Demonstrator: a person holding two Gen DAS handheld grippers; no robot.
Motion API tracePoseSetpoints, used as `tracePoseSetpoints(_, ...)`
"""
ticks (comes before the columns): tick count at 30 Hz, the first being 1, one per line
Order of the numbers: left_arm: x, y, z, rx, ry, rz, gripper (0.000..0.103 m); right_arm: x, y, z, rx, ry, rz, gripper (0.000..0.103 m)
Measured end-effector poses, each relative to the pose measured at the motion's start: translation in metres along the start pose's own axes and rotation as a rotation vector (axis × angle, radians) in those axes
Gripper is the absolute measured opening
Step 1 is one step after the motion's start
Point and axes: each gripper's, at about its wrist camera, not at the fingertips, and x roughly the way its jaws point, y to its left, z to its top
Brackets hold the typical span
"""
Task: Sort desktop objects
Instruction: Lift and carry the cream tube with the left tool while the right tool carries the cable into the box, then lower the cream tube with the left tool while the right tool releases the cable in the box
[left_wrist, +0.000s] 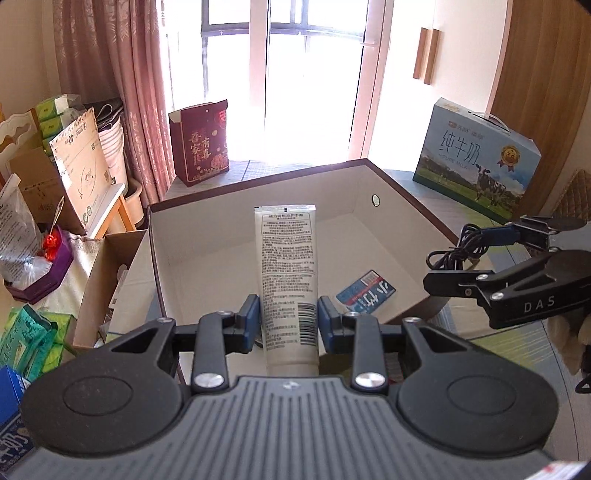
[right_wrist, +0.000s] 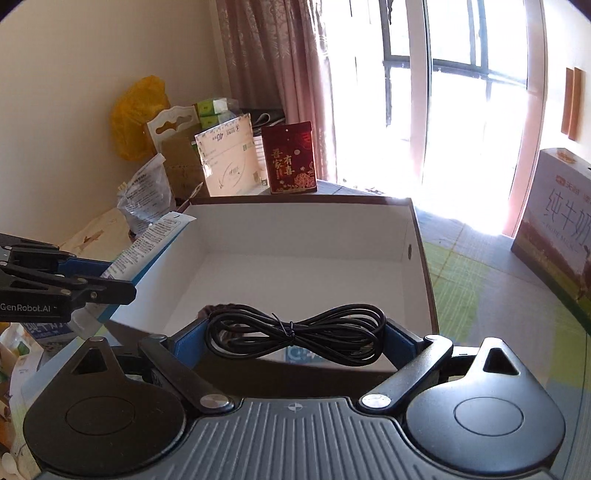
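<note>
Left claw (left_wrist: 288, 317) clamps a cream tube (left_wrist: 287, 273); right claw (right_wrist: 295, 338) grips a cable bundle (right_wrist: 295, 332). Released short of the box (right_wrist: 421, 266) ahead, either lands outside.

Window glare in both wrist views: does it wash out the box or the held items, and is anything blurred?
Left wrist: window blown white, yet the tube print stays legible and the box is evenly lit. Right wrist: glare bleaches the milk carton; the cable bundle is sharp. Fisheye bends both; no motion blur.

White hand-cream tube (left_wrist: 288, 280) with black print; black coiled cable (right_wrist: 295, 334); brown-rimmed, white-lined box (left_wrist: 258, 184); dark red gift box (left_wrist: 201, 144) with gold lettering; blue-green milk carton (left_wrist: 476, 162).
</note>
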Motion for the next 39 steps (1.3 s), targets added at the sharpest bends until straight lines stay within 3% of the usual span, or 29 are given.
tracePoseSetpoints(9, 0.054, 0.028, 0.034, 0.002, 0.085, -0.008, 0.028, 0.059, -0.014, 0.043, -0.018, 0.075, -0.011, 0.093)
tracePoseSetpoints(18, 0.114, 0.036, 0.047, 0.015, 0.178, -0.017, 0.028, 0.114, -0.027, 0.062, -0.010, 0.173, -0.035, 0.093)
tracePoseSetpoints(27, 0.168, 0.045, 0.047, 0.032, 0.279, 0.036, 0.028, 0.160, -0.043, 0.067, 0.046, 0.300, -0.052, 0.093)
tracePoseSetpoints(39, 0.204, 0.051, 0.046, 0.018, 0.369, 0.054, 0.029, 0.194, -0.051, 0.068, 0.040, 0.409, -0.075, 0.093)
